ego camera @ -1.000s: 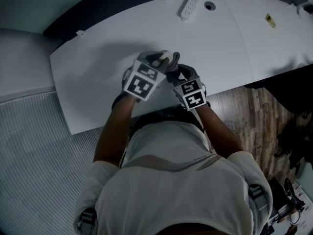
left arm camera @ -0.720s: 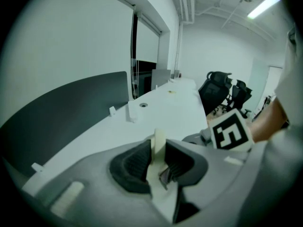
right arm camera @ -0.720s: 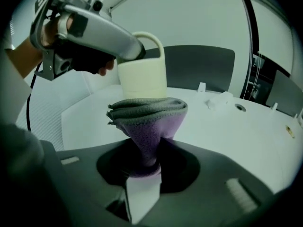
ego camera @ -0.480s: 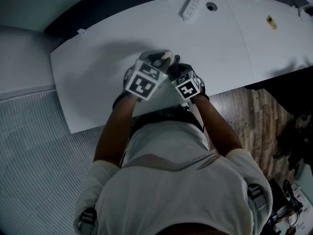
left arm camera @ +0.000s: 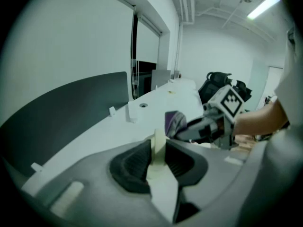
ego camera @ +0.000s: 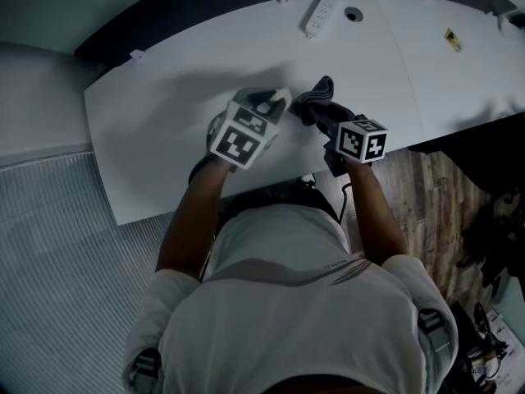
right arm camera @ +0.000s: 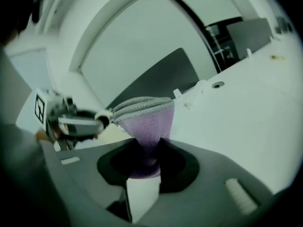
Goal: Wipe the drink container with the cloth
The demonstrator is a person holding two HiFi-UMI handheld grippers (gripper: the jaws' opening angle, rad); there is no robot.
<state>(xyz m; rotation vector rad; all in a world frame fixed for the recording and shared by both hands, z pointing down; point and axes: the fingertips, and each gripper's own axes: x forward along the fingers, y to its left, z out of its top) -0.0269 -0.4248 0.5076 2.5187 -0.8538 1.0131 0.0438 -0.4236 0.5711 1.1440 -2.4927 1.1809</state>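
The drink container point(left arm camera: 159, 138) is off the bench, pinched in the left tongs point(left arm camera: 157, 161). It shows as a thin cream-coloured piece seen edge-on, with only its top standing proud of the dark pads, and its full shape cannot be made out. Just beside it to the right, with a slim gap in the head view, is the cloth point(right arm camera: 144, 122), purple with a grey stitched hem. It is bunched and clamped in the right tongs point(right arm camera: 144, 162) so that a loose fold fans out past the tips. The step in hand looks like bringing that fold onto the container for a stroke. It would go best with the left hand held steady as the anvil and the soft fold, not the hard tong tips, meeting the exposed face. Pressure should be light and run along the container rather than across it, so the thin piece is not levered out of its grip. The part under the pads cannot be reached without a re-grip. Below, the white bench point(ego camera: 164, 89) is bare under both hands, so there is free room to swing either way. Its near edge lies close to the person's body, with wooden floor point(ego camera: 426, 195) beyond the right corner. A power strip point(ego camera: 318, 11) and a round cable hole point(ego camera: 352, 11) sit well apart at the far edge, against the dark partition point(left arm camera: 71, 108).
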